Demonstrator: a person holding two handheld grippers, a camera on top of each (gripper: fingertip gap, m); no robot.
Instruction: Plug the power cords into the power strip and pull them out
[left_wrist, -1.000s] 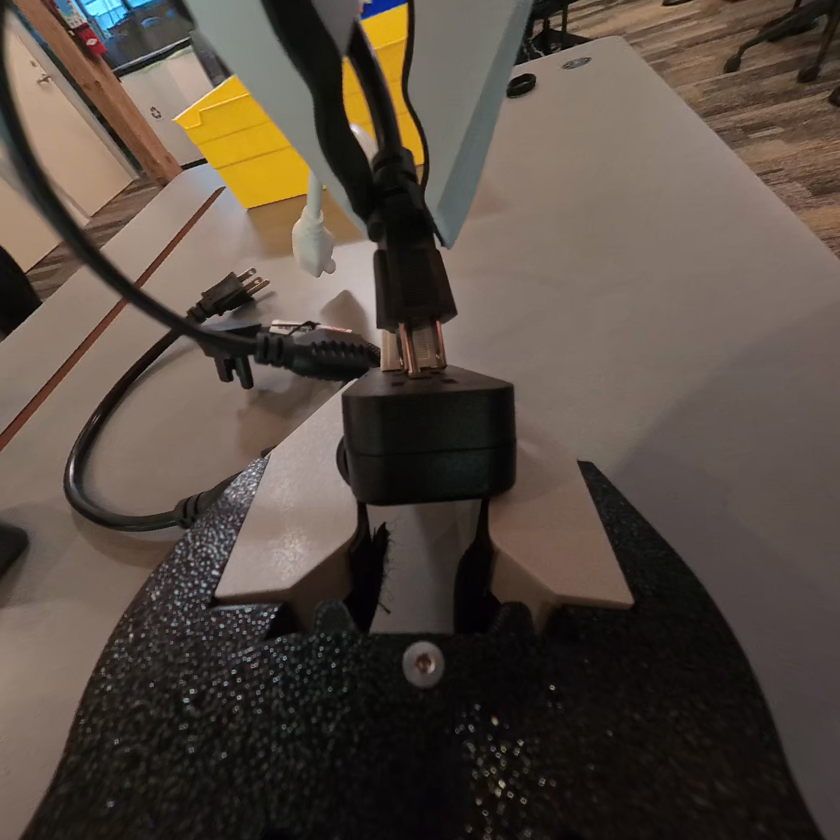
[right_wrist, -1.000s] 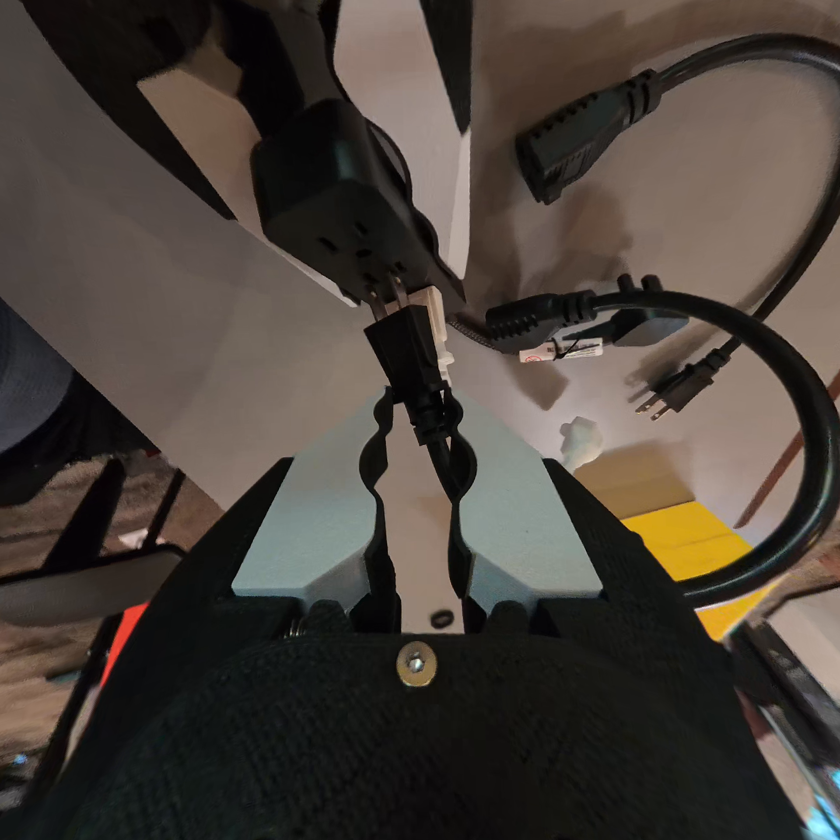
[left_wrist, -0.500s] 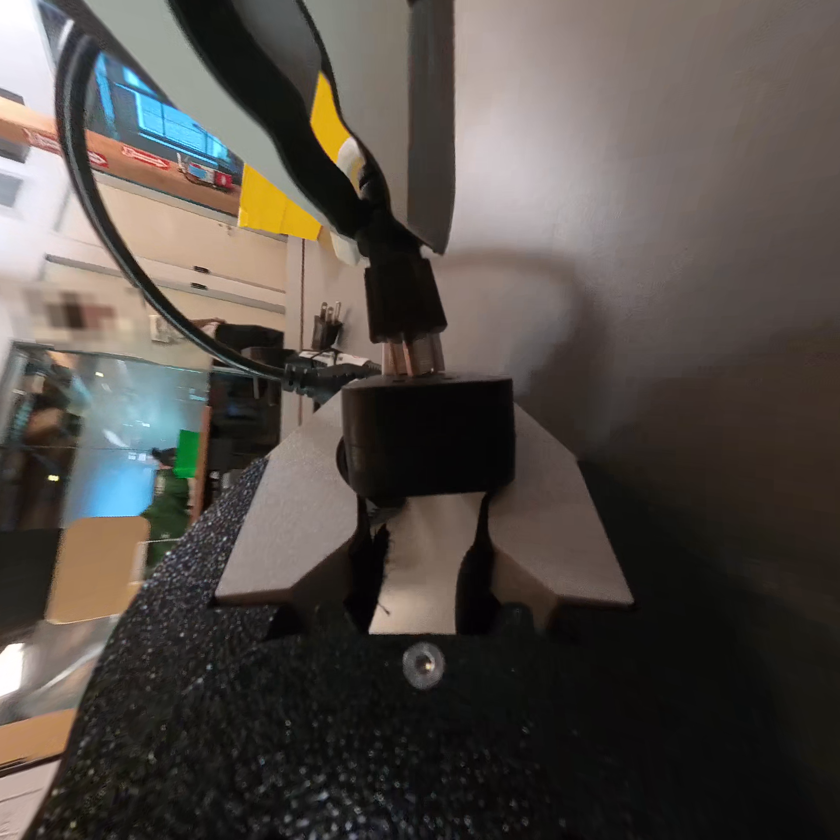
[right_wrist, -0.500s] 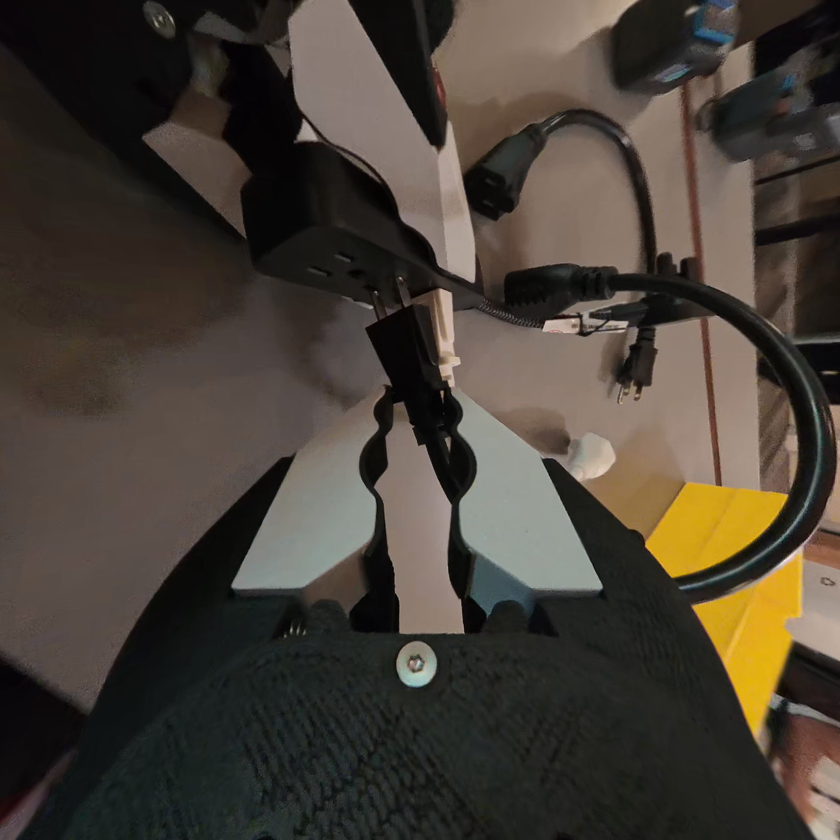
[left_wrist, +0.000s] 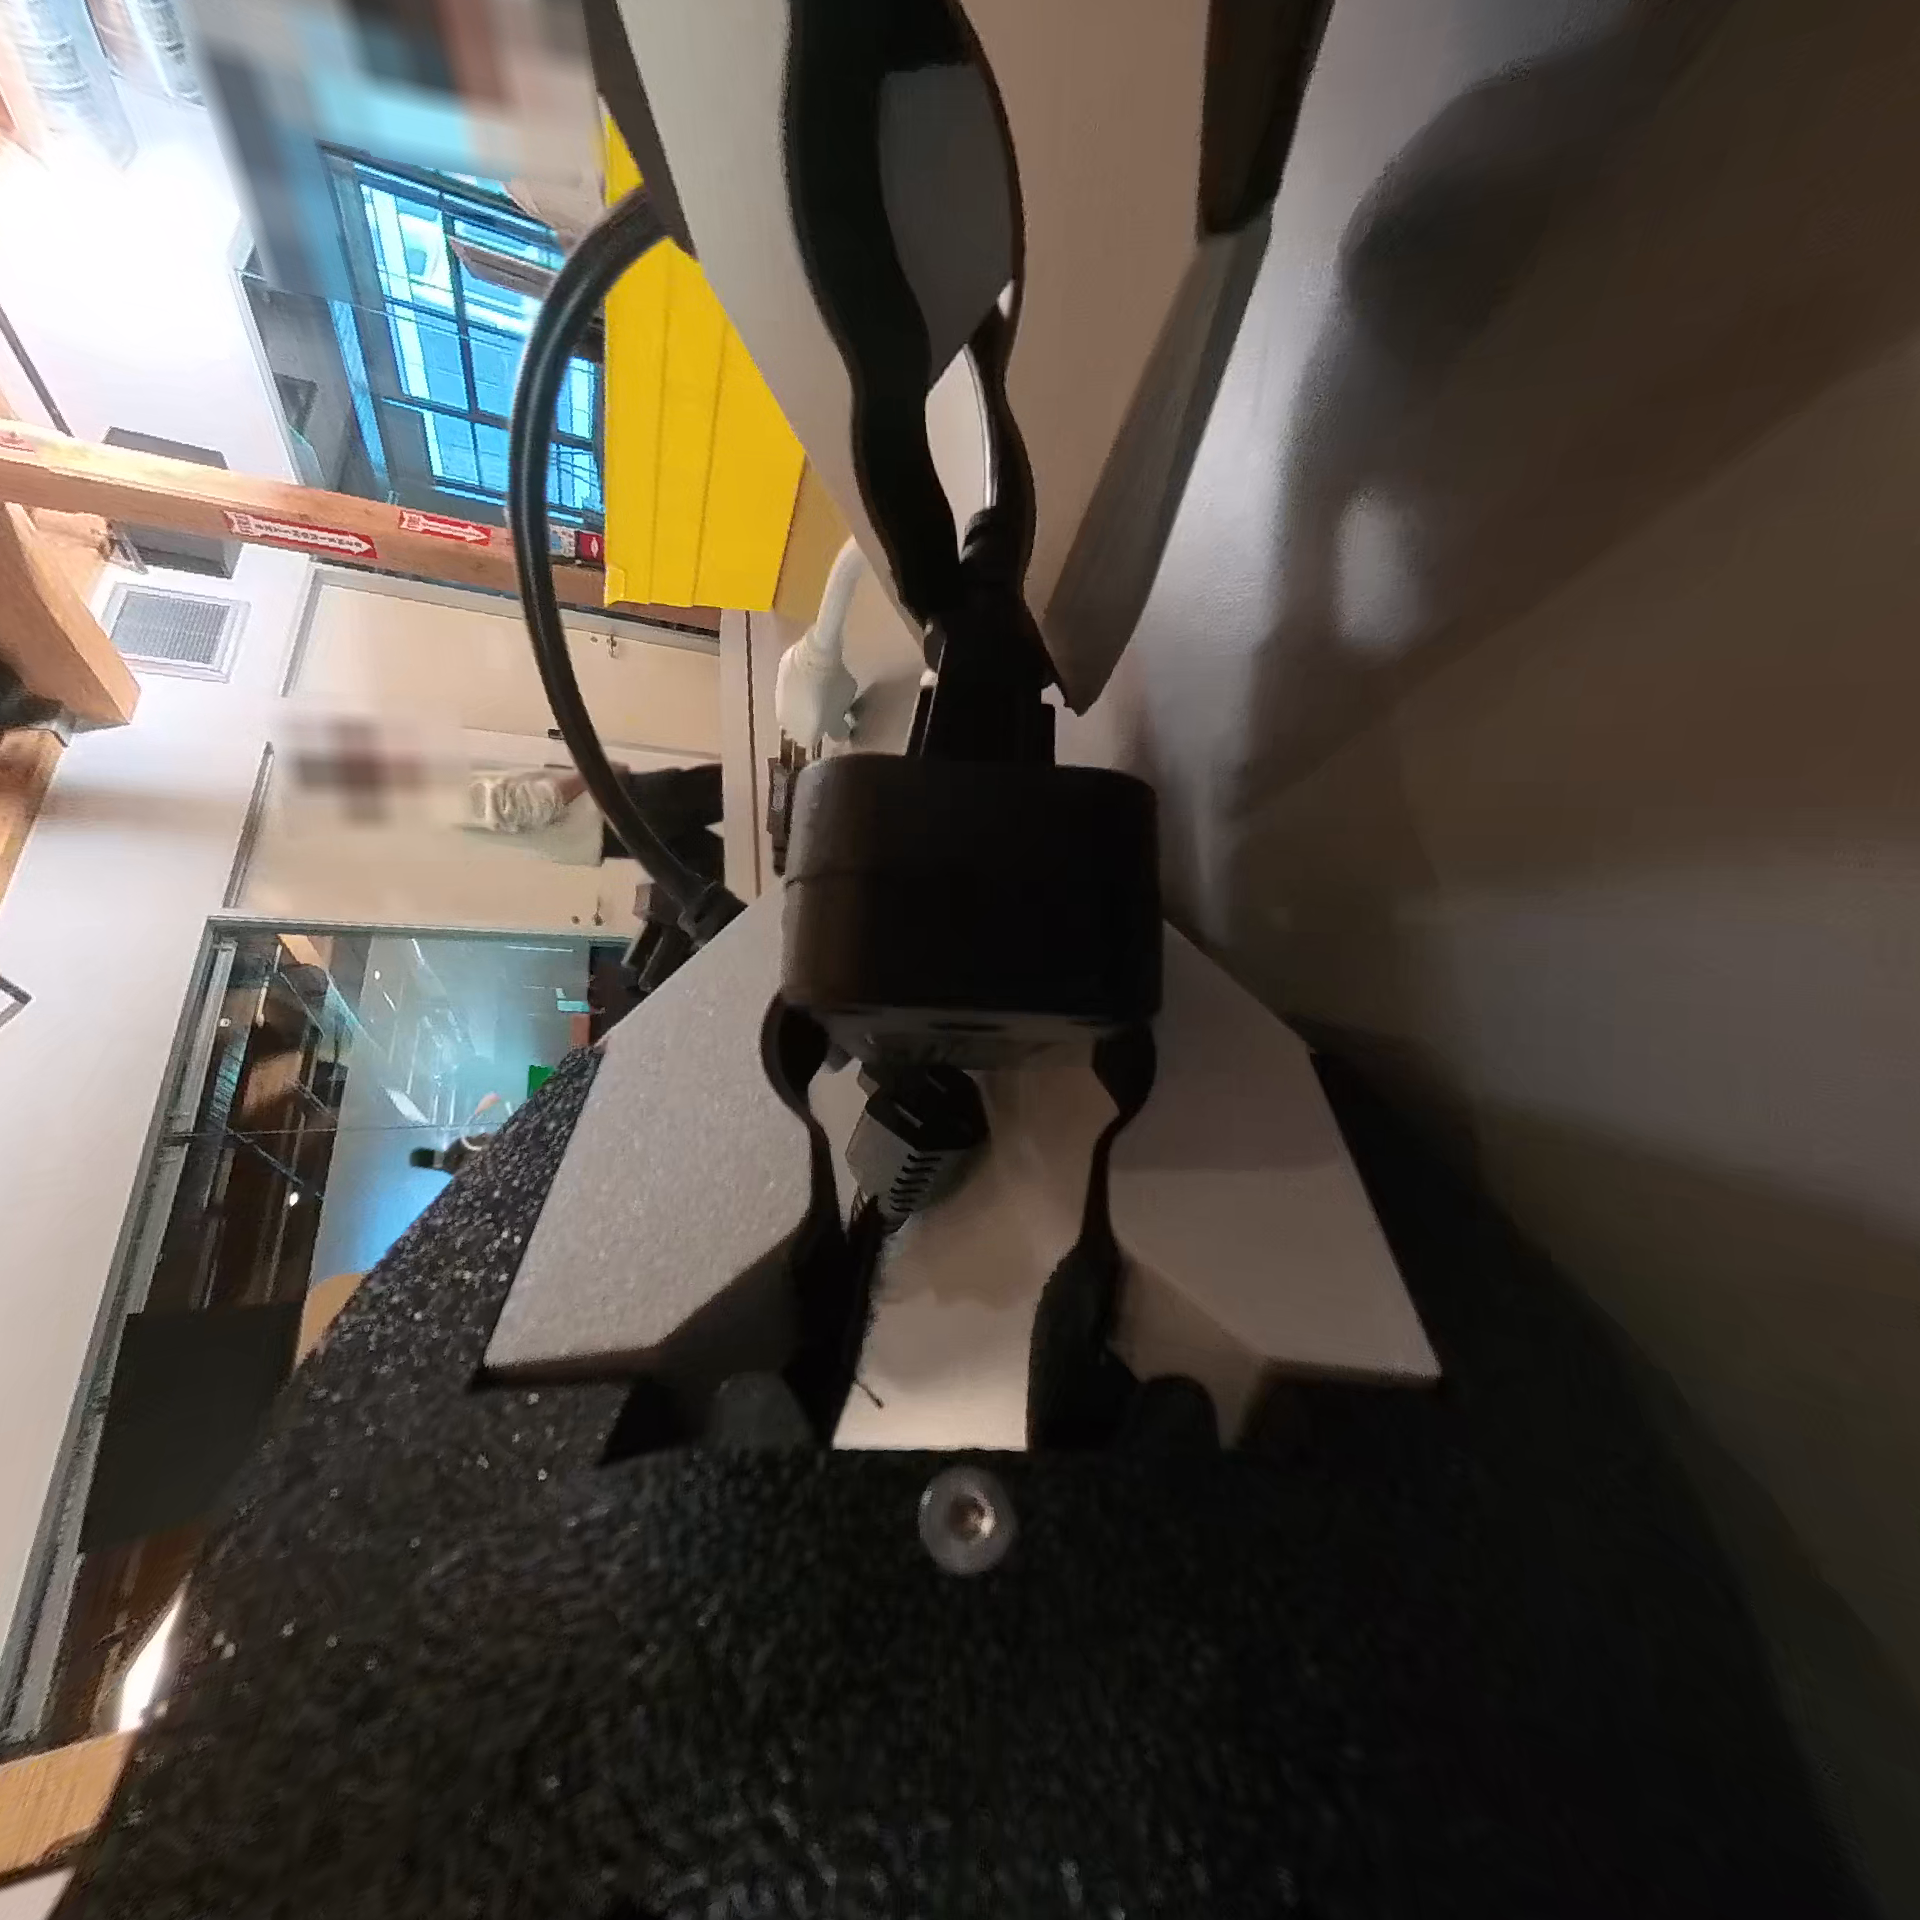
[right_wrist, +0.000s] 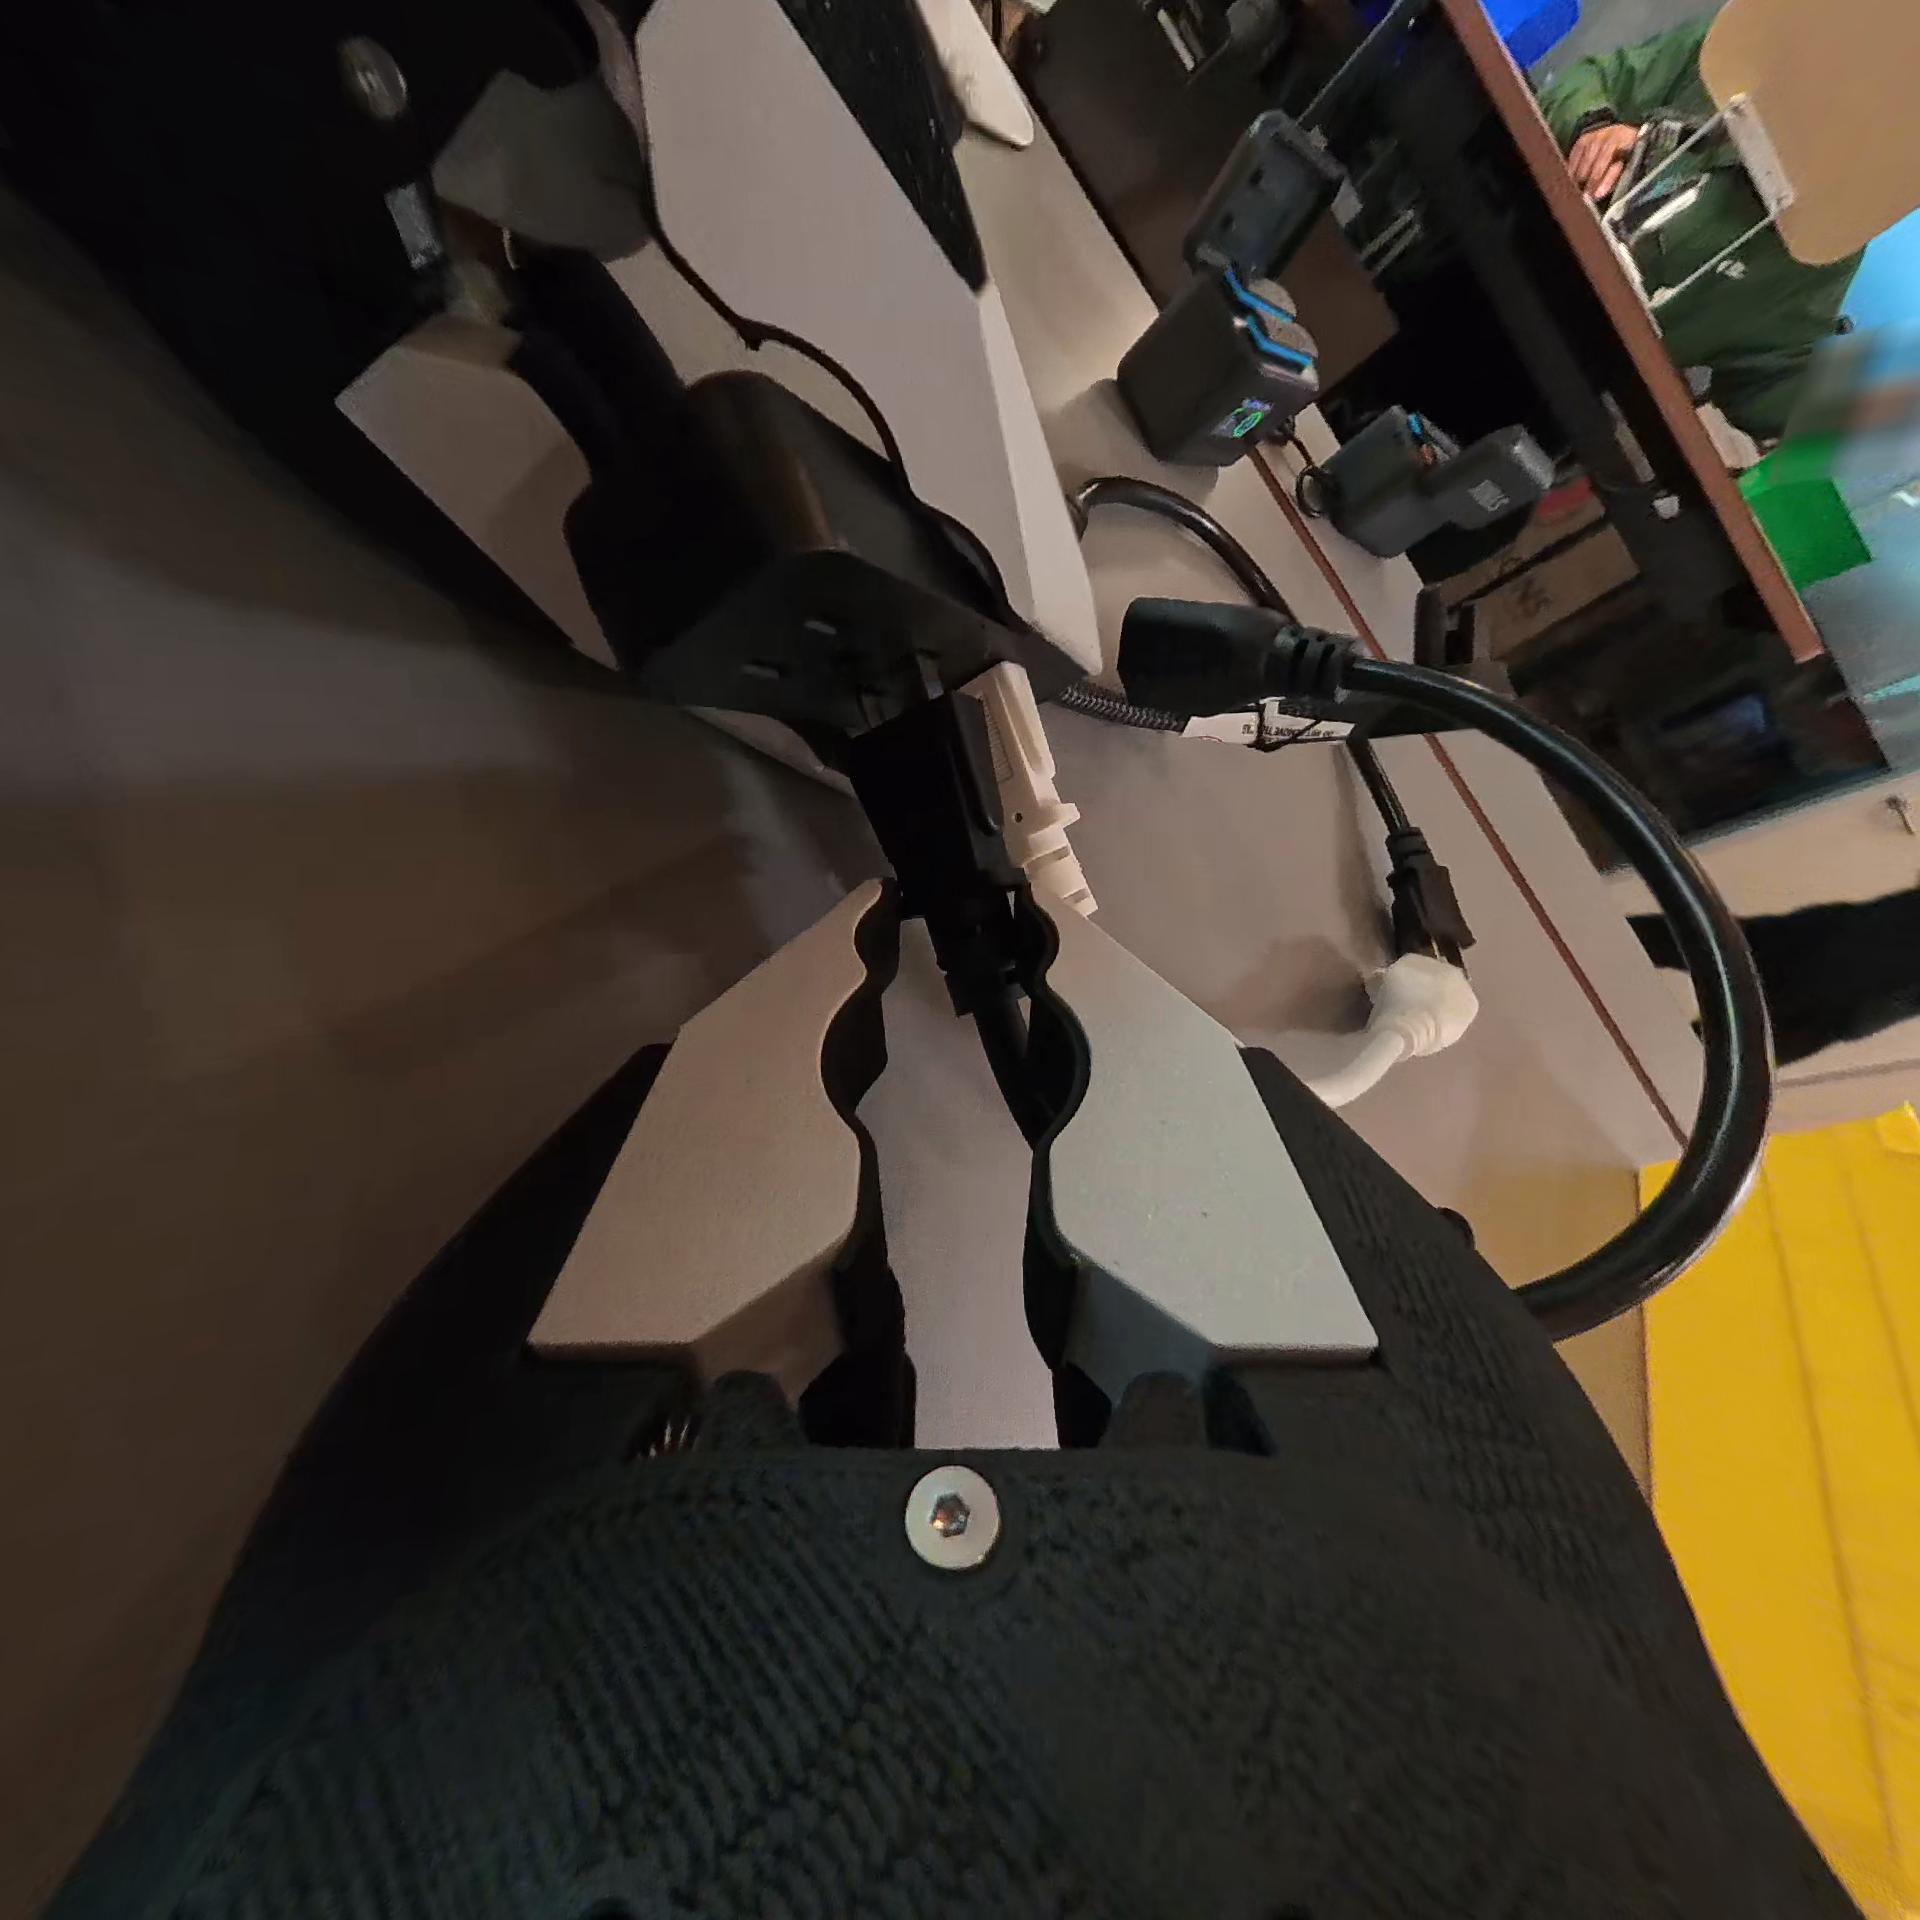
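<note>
Gripping the black power strip (left_wrist: 971, 894), the left gripper (left_wrist: 961, 1049) is clamping it above the grey table (right_wrist: 1226, 852). The right gripper (right_wrist: 961, 935) is pinching the black plug (right_wrist: 920, 790), seated at 12 o'clock. A yellow bin (right_wrist: 1787, 1455) is sitting at 4 o'clock, with windows (left_wrist: 468, 343) showing behind.

Our two wrist cameras face each other at close range, both rolled sideways, sharing the power strip (left_wrist: 971, 894) (right_wrist: 790, 582) between them.

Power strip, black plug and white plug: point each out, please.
power strip (left_wrist: 971, 894), left wrist view, on its black side wall.
black plug (right_wrist: 920, 800), right wrist view, on its body.
white plug (right_wrist: 1029, 790), right wrist view, on its body.
</note>
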